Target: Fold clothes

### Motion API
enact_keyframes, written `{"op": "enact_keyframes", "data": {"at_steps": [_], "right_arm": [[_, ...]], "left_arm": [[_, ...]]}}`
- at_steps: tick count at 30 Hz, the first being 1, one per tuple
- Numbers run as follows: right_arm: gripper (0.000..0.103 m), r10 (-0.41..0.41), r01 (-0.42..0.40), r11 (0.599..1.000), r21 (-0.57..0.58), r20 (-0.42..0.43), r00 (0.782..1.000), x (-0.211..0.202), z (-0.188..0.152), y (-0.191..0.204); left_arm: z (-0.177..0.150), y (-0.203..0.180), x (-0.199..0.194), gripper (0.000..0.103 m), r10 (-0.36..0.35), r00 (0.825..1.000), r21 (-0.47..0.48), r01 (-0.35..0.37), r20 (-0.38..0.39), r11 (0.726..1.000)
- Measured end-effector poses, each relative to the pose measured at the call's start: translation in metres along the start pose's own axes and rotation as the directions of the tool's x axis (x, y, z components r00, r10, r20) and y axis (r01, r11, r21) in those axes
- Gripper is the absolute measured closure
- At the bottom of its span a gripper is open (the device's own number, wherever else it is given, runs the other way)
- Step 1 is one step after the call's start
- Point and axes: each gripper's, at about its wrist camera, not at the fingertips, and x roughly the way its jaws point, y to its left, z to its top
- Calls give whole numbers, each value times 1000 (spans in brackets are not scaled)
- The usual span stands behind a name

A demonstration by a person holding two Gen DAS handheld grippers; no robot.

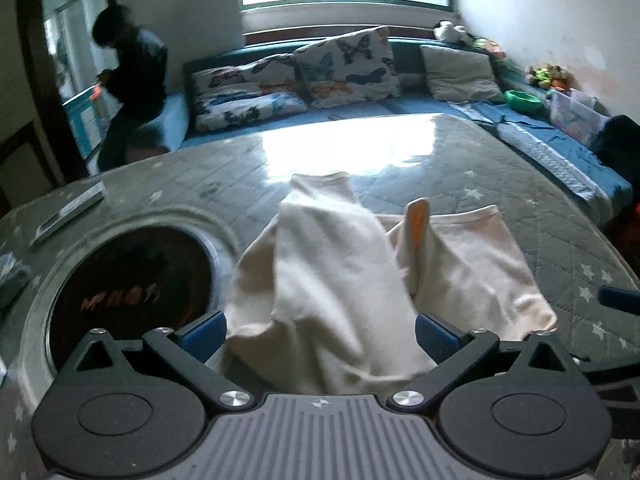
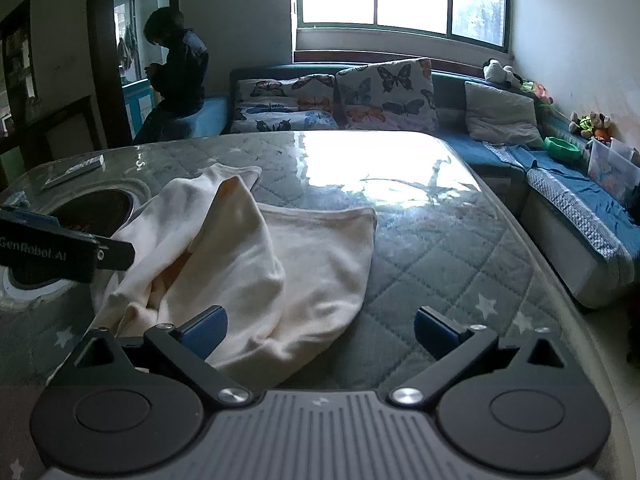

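A cream garment (image 1: 328,272) lies bunched on the quilted grey table cover (image 1: 500,200). One fold stands up and shows an orange inner side (image 1: 419,220). My left gripper (image 1: 318,332) is open. Its blue pads (image 1: 206,330) stand wide apart, and the cloth heaps up between them without being pinched. In the right wrist view the garment (image 2: 256,264) spreads to the left and ahead. My right gripper (image 2: 322,332) is open over the cloth's near right corner, with its left pad (image 2: 208,330) lying against the cloth. The left gripper's black body (image 2: 60,252) reaches in at the left edge.
A round dark inset (image 1: 132,280) sits in the table to the left of the garment, with a flat packet (image 1: 72,210) beyond it. Behind the table runs a blue sofa with butterfly pillows (image 2: 340,96). A person (image 2: 176,76) sits at its left end. Toys and a plastic box (image 2: 612,166) line the right side.
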Motion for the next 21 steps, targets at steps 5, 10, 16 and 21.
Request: {"op": "enact_keyframes", "data": {"at_steps": [5,10,16,21], "right_arm": [[11,10,-10,1000,3,-2,1000,9,13,-7],[20,66,-66,998,-2,-4,998,22,30,-10],[31,178,-178,984,10,-12,984,48,55,-10],[40,276,-276,961,15,-40,960,74,70,1]], "left_arm": [[6,-8,14,28,-40,999,40,40,-16,998],[6,-12,24,36,-93,995,58,95,-47,994],[4,-14,26,48,-144,988,93,149,-58,984],[4,-6,41,82,-167,981,64,173,-96,983]]}}
